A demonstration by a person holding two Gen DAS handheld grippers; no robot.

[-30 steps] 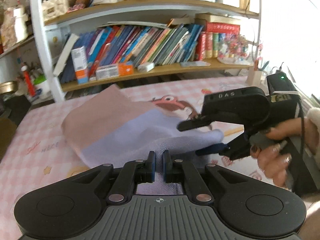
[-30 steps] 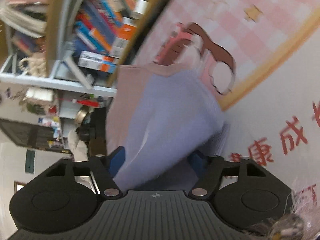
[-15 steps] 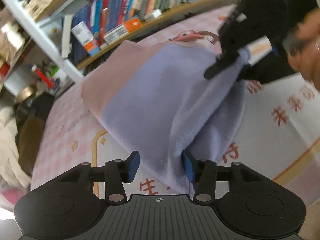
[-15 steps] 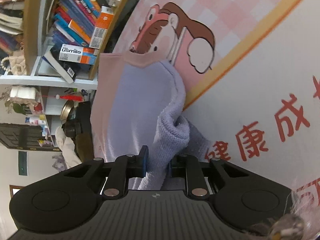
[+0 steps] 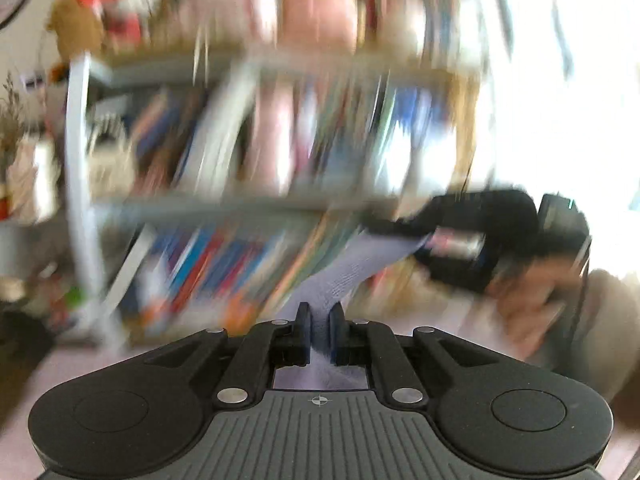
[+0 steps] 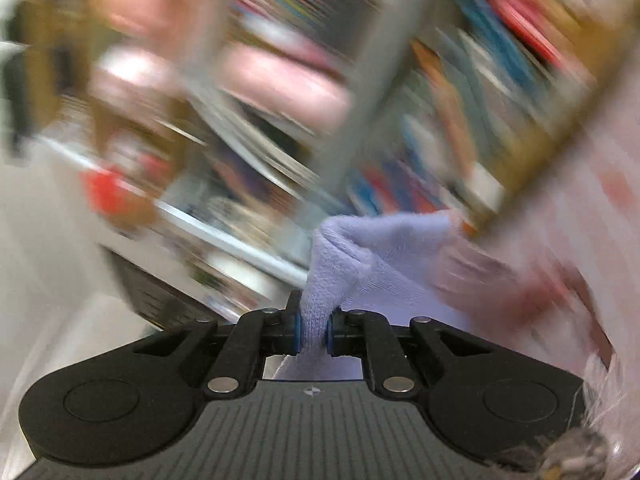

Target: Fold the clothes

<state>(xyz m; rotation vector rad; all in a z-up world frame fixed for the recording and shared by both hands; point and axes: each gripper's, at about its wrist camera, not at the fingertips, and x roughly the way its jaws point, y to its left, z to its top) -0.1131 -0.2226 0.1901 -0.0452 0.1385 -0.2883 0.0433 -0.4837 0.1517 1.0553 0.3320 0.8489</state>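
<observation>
Left wrist view: the left gripper (image 5: 319,330) is pinched tight on a lavender cloth (image 5: 348,268), which stretches up and to the right from its fingers to the right gripper (image 5: 416,236), held in a hand (image 5: 532,300). Beyond both, a blurred bookshelf (image 5: 224,200) fills the background. Right wrist view: the right gripper (image 6: 313,330) is clamped on a bunched fold of the same lavender cloth (image 6: 360,256), which spreads ahead and rightward over a pink surface (image 6: 580,200), too smeared to read.

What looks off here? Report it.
Nothing damaged or spilled. The lavender cloth is pinched in both the left gripper and right gripper, stretched between them. Heavy blur smears the bookshelf.
</observation>
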